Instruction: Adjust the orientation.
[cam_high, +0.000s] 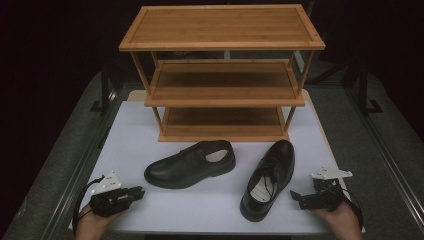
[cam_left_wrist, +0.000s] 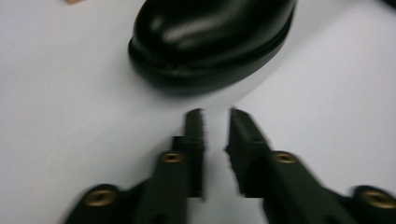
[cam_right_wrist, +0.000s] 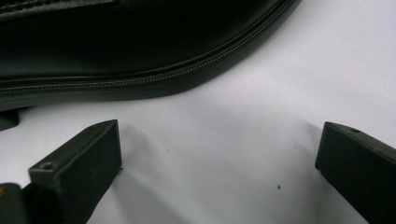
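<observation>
Two black leather shoes lie on the white tabletop (cam_high: 200, 210). One shoe (cam_high: 190, 165) lies crosswise with its toe to the left. The other shoe (cam_high: 267, 180) points away from me, heel near the front edge. My left gripper (cam_high: 140, 191) rests at the front left, aimed at the crosswise shoe's toe (cam_left_wrist: 210, 37). In its own view the left gripper (cam_left_wrist: 217, 116) has its jaws drawn nearly together, with only a thin gap and nothing in it. My right gripper (cam_high: 295, 196) sits at the front right, just beside the second shoe (cam_right_wrist: 140, 46). The right gripper (cam_right_wrist: 219, 135) is wide open over bare table.
A three-tier wooden shoe rack (cam_high: 220, 85) stands at the back of the table, its shelves bare. Grey floor and dark stands surround the table.
</observation>
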